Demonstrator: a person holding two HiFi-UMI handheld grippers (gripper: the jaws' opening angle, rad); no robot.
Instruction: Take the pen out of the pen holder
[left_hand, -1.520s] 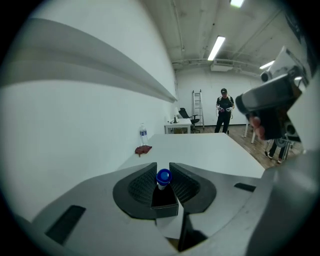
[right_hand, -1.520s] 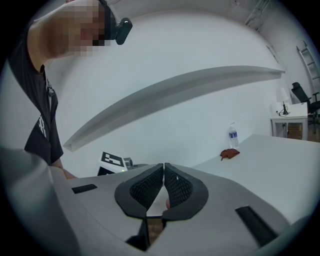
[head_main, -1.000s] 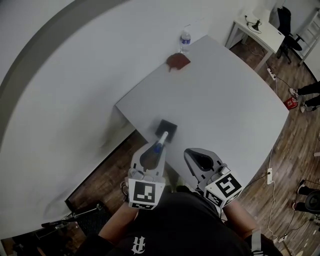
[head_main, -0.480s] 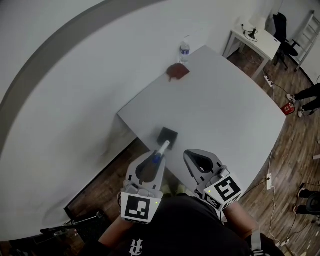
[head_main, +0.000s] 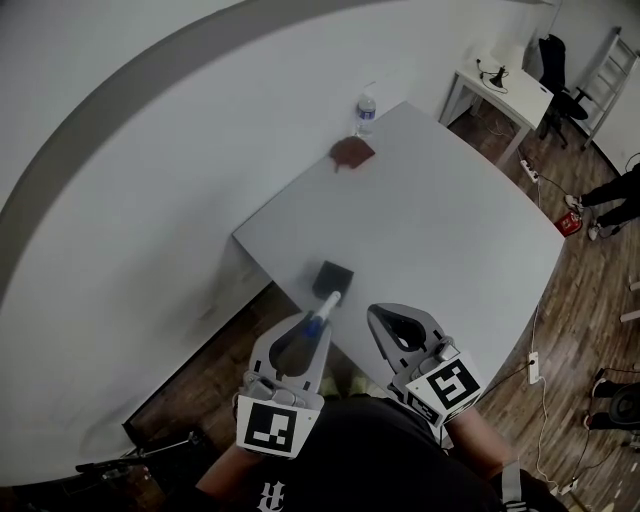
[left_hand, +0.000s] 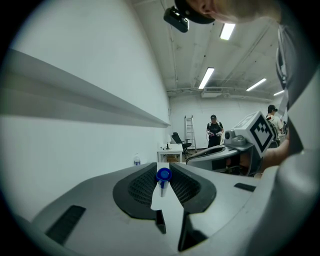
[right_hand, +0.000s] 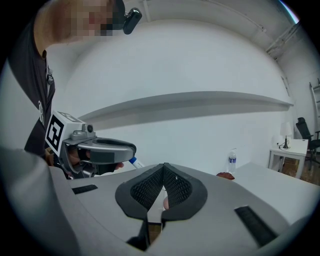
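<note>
A small black square pen holder stands near the white table's front-left corner. My left gripper is shut on a white pen with a blue part and holds it up. The pen's far end shows just at the holder's near edge, and I cannot tell whether it is still inside. In the left gripper view the blue-ended pen sits clamped between the jaws of the left gripper. My right gripper hovers beside it, shut and empty. In the right gripper view the right gripper has its jaws pressed together.
A water bottle and a brown object sit at the table's far corner. A white desk and a black chair stand at the back right. A person stands on the wooden floor at the right edge.
My left gripper has risen and drawn back with the pen. The pen's far end has shifted from over the holder's middle to its near edge. The right gripper has hardly moved.
</note>
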